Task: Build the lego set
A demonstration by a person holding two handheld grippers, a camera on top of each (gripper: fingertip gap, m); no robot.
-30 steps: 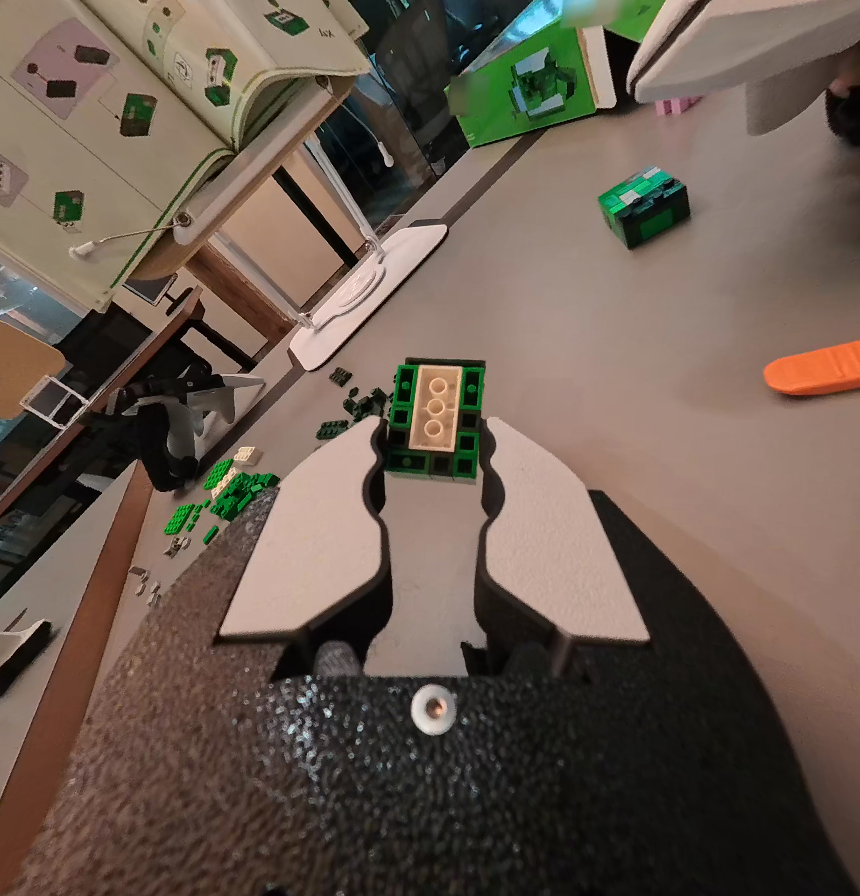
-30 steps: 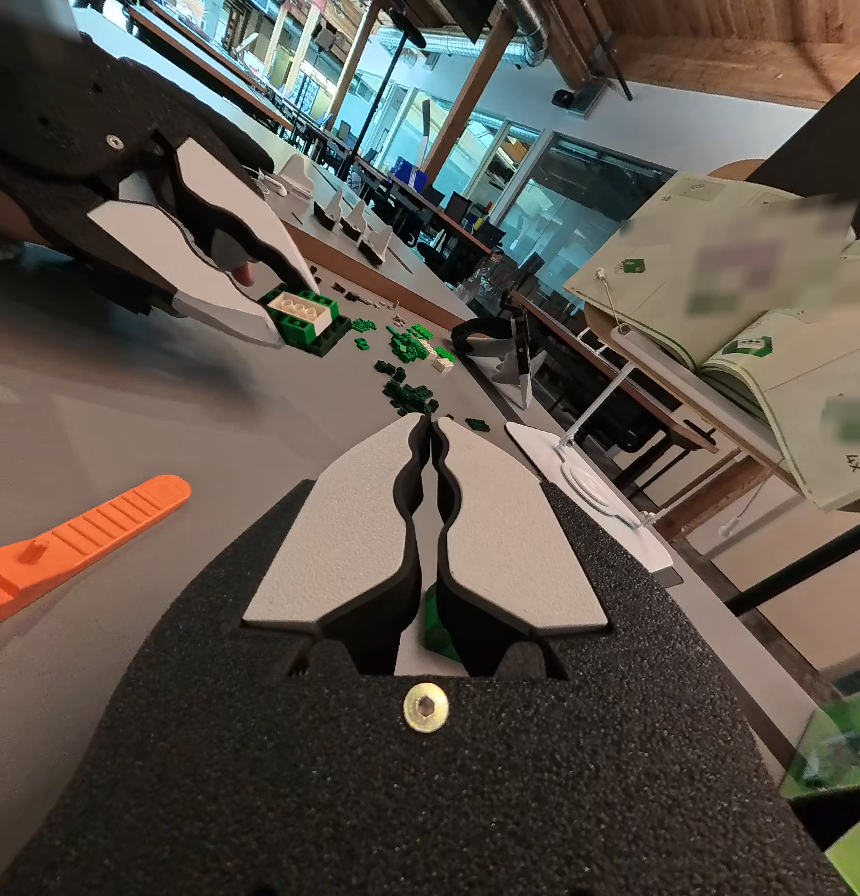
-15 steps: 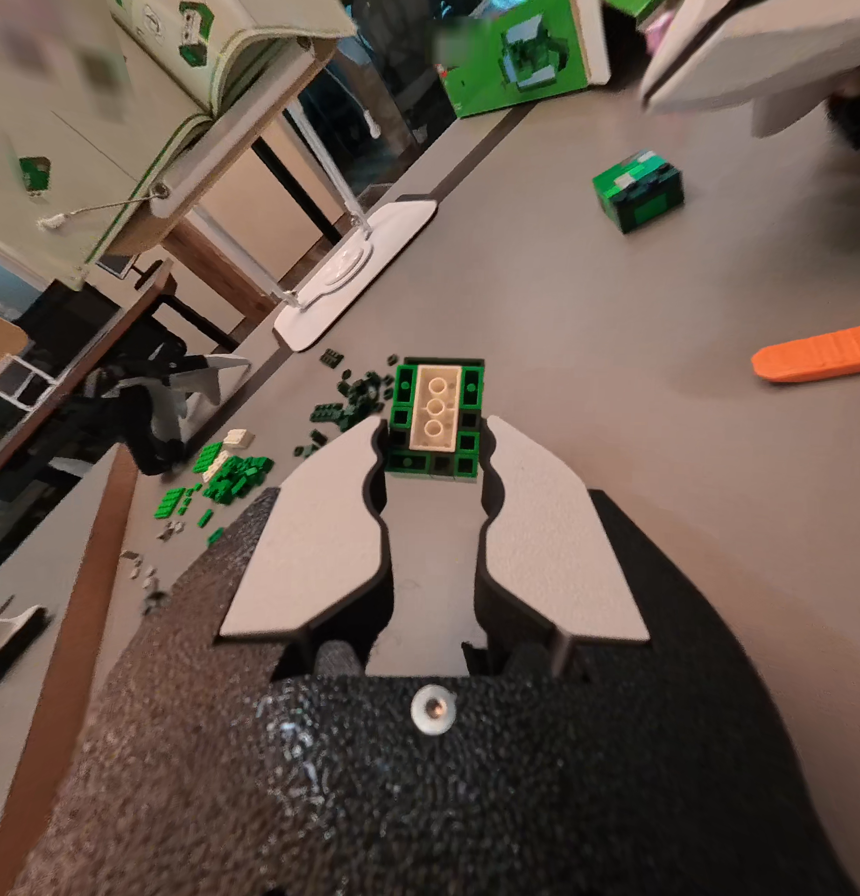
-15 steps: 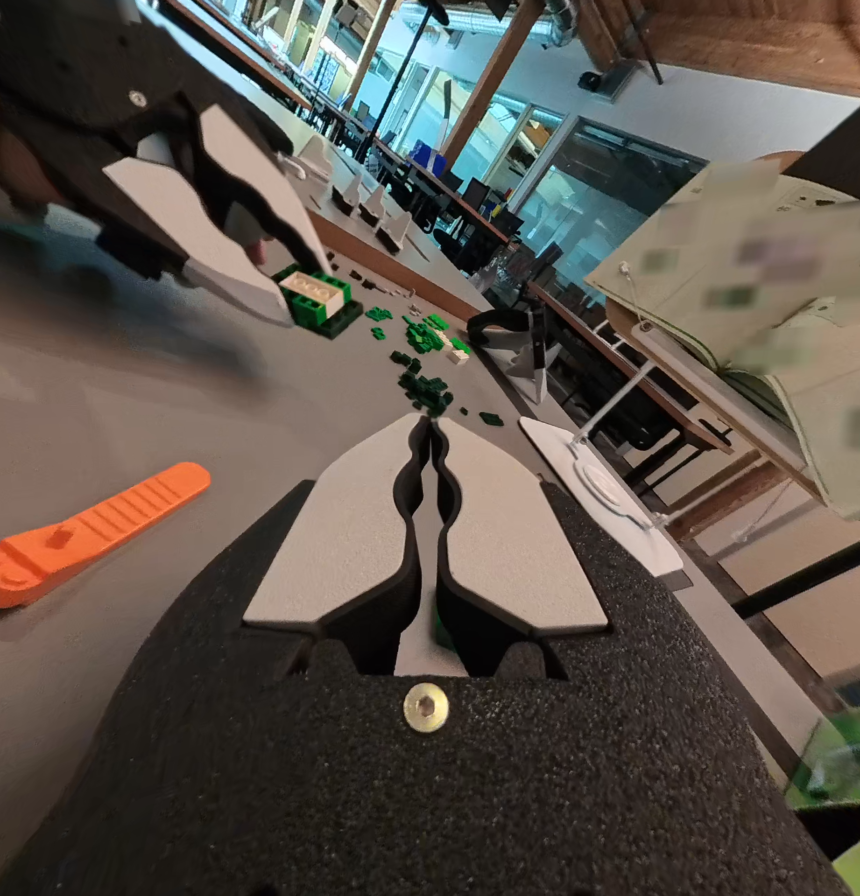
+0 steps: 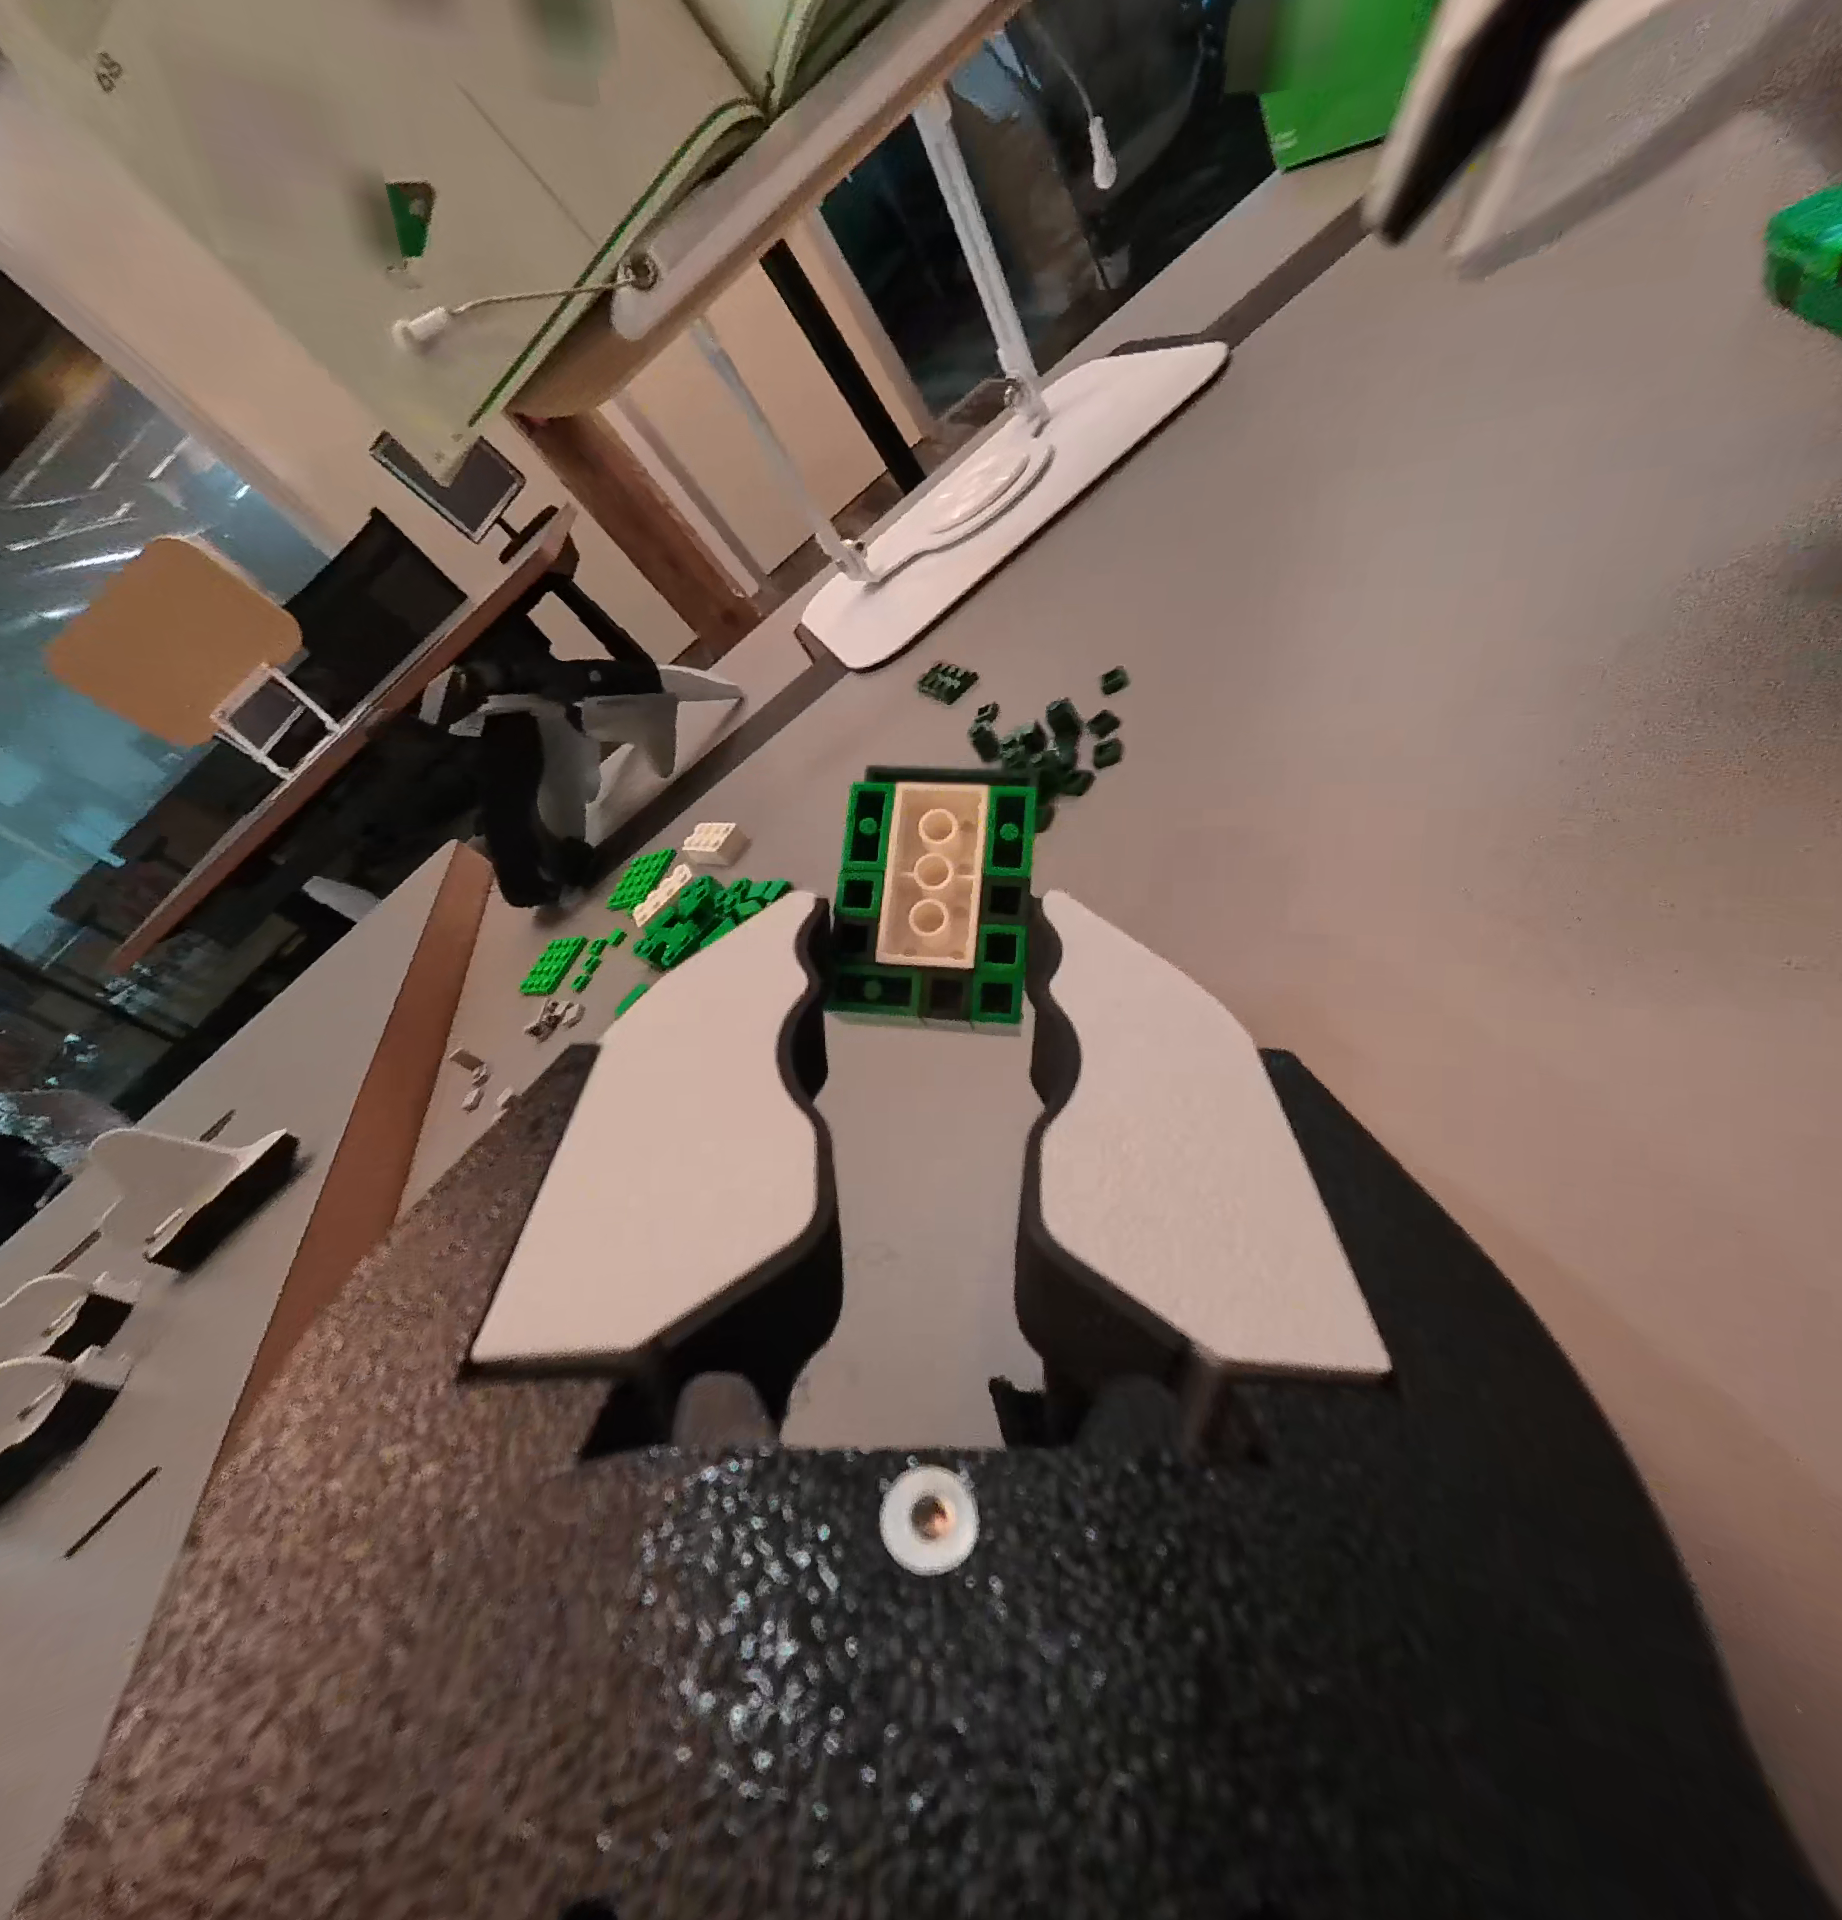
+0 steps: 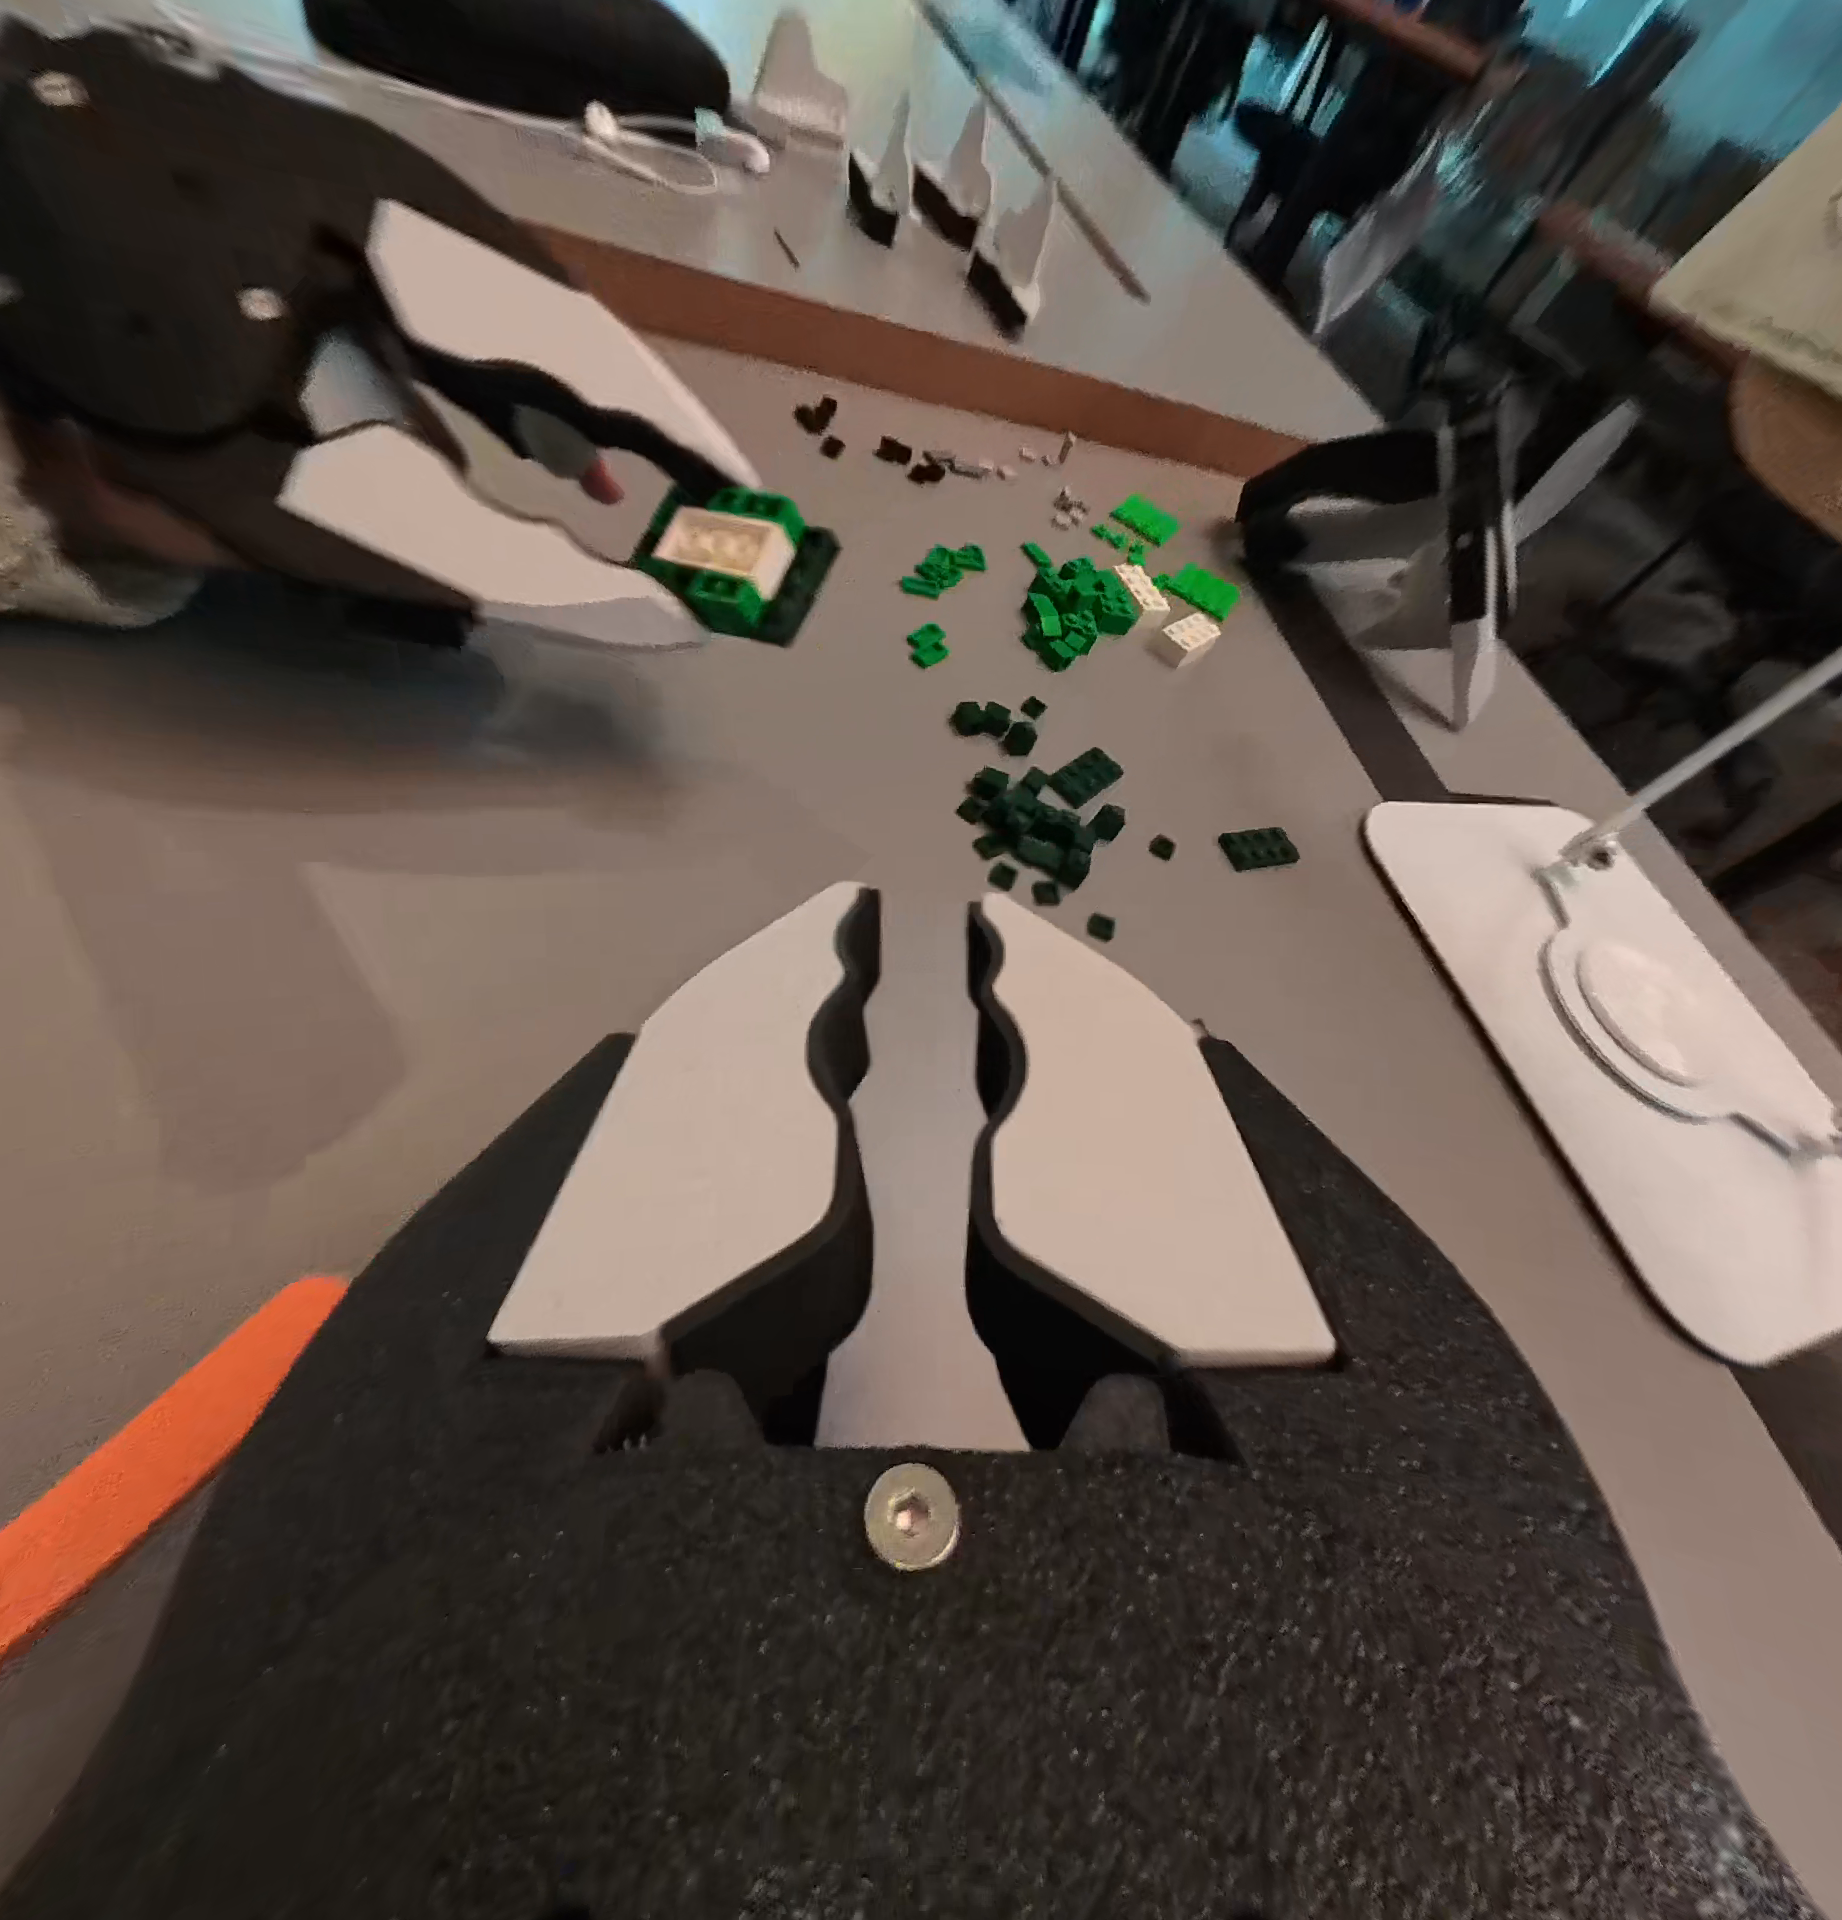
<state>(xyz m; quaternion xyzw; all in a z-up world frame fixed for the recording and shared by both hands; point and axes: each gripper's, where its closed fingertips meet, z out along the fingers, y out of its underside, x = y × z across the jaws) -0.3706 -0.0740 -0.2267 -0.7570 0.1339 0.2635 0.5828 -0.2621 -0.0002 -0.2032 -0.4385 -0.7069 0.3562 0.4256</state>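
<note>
My left tongs (image 5: 927,966) grip the green build (image 5: 936,904); my right tongs (image 6: 922,925) hang slightly parted, empty, above the counter (image 6: 481,935).

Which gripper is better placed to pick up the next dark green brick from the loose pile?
Right. The right gripper is open, empty and pointing at the dark green brick pile; the left gripper is clamped on the green-and-white assembly.
</note>
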